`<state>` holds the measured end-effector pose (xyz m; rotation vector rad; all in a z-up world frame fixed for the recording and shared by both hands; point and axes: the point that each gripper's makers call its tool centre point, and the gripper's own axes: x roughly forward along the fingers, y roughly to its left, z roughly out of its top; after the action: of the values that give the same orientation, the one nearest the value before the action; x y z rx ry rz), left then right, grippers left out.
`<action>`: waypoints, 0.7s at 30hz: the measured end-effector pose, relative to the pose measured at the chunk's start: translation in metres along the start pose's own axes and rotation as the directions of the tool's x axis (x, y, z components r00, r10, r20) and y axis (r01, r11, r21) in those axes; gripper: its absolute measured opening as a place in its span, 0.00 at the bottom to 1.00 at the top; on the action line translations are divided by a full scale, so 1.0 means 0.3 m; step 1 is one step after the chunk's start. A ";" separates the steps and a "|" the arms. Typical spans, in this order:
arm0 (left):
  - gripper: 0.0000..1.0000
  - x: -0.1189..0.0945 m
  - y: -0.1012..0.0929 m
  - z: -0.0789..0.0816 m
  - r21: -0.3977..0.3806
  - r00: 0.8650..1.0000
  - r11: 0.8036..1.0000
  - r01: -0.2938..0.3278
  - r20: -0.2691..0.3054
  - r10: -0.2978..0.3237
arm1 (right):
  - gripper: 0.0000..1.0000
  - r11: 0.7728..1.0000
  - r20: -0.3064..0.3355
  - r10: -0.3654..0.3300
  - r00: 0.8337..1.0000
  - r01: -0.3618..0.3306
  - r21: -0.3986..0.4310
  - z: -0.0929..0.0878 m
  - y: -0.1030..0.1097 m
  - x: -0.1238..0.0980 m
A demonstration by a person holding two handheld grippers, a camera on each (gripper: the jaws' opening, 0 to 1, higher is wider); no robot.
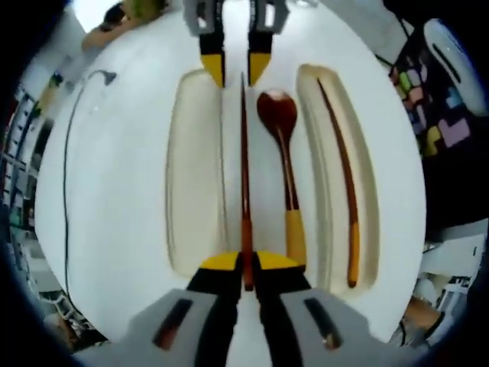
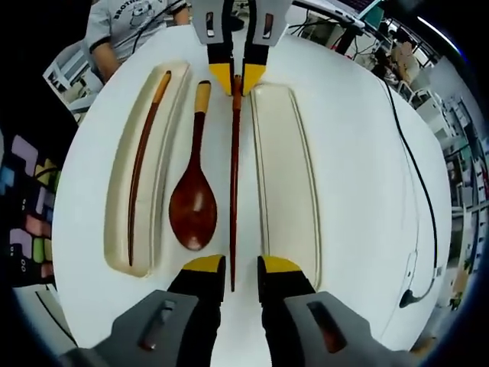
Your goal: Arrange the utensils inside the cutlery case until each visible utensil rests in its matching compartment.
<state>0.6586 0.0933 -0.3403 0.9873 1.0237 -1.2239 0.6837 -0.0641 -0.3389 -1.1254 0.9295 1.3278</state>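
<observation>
wooden chopstick (image 1: pixel 246 183) pinched in left fingers (image 1: pixel 221 262), right fingers (image 2: pixel 200 266) spread around its tip.

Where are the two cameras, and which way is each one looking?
Left gripper view: rides the left gripper, looking along the middle chopstick toward the right gripper; its own fingers rise at the bottom.
Right gripper view: rides the right gripper, looking the opposite way toward the left gripper; its own fingers rise at the bottom.
Shared: middle chopstick, spoon, trays, seen from opposite ends.

Wooden cutlery and cream case halves lying on the white counter (image 2: pixel 344 153)

One reddish-brown chopstick (image 2: pixel 141 164) is lying in a cream oblong tray (image 2: pixel 122 199); the brown wooden spoon (image 2: pixel 193 206) and second chopstick (image 2: pixel 234 183) are lying between the trays, beside the empty tray (image 2: pixel 286 183).
</observation>
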 end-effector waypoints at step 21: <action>0.07 0.004 0.005 0.000 -0.087 0.998 0.994 0.066 -0.012 -0.067 | 0.01 0.993 0.100 0.085 0.991 -0.092 0.068 -0.012 -0.004 0.016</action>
<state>0.6603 0.0932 -0.3415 0.9026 1.1200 -1.2174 0.6854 -0.0663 -0.3445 -0.9657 0.9575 1.3972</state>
